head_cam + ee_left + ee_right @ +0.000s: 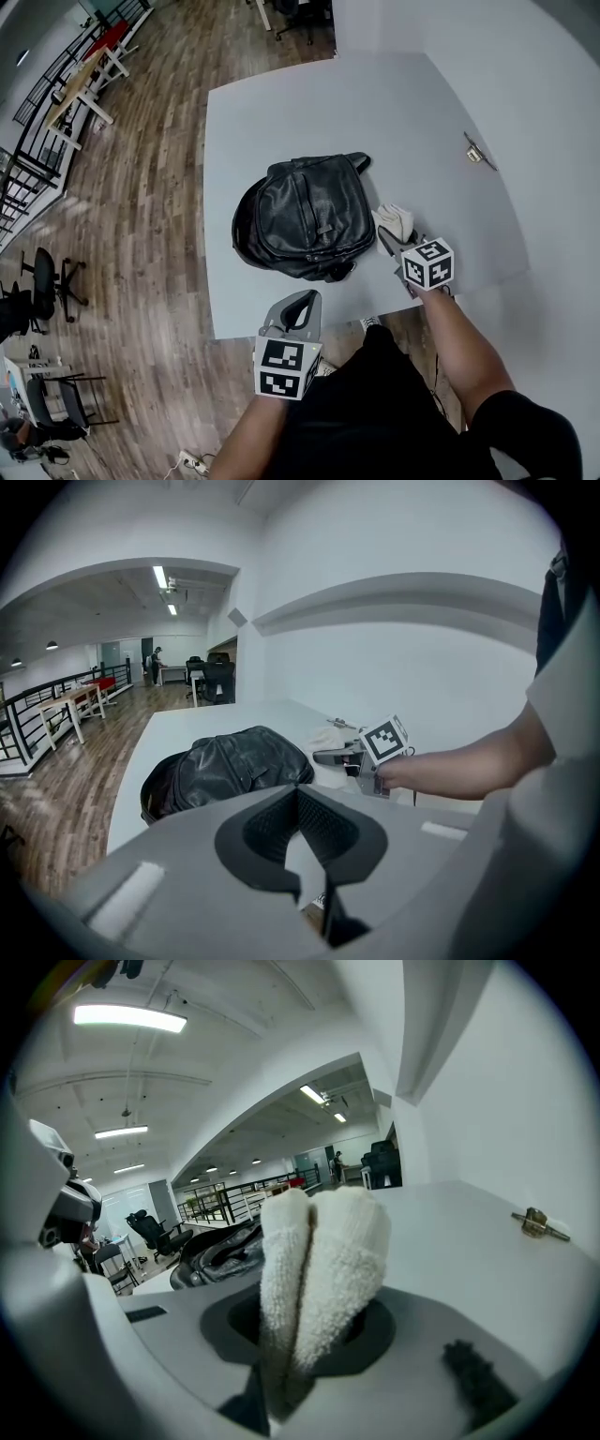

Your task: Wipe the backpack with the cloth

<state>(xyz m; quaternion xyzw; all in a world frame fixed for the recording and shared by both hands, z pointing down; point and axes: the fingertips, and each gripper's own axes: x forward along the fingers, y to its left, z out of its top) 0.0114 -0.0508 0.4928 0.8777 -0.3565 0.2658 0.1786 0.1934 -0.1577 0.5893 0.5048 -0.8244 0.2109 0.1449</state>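
Left gripper: held nearest, over the near edge of the bench; fingers brought together on nothing.
Right gripper: fingers closed on the cloth, just right of the backpack.
Backpack: laid flat mid-bench, black and leather-like. It is judged soft, slumping and fairly smooth, so it is best steadied at its near edge by the free gripper.
Cloth: white terry, folded; judged light and limp, pinched low so the fold stands free.
Contents: the backpack's inside is not shown.
Far right: a small metal piece, well apart.
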